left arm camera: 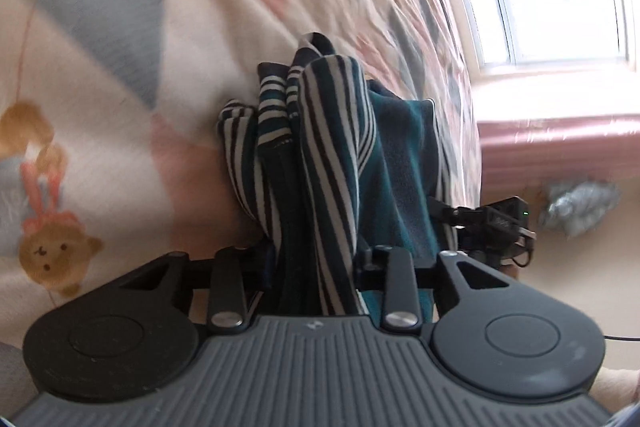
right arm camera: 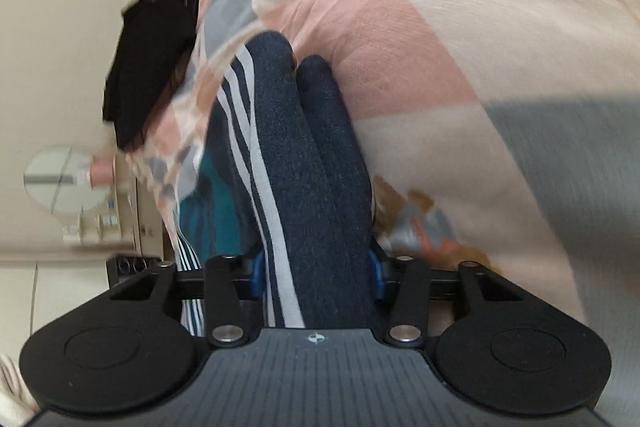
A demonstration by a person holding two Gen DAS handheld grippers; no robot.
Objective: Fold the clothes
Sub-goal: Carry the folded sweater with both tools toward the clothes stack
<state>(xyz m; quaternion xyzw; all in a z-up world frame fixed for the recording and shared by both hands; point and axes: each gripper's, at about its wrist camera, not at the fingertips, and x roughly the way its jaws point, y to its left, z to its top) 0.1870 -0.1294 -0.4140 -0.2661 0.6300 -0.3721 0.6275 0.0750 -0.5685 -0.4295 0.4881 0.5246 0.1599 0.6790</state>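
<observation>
While both my grippers (left arm camera: pixel 316 267) (right arm camera: pixel 320 275) pinch bunched striped garment (left arm camera: pixel 328 155) over the bedspread (left arm camera: pixel 120 47), I'm mid-lift; next I probably need to spread it flat.

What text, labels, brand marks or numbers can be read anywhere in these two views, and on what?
No readable words or numbers.
Small pale emblem on the left tongs' grey ribbed body: a symbol, no letters.
Same emblem on the right tongs' body.
Faint marking on the black device: too blurred to read.
</observation>
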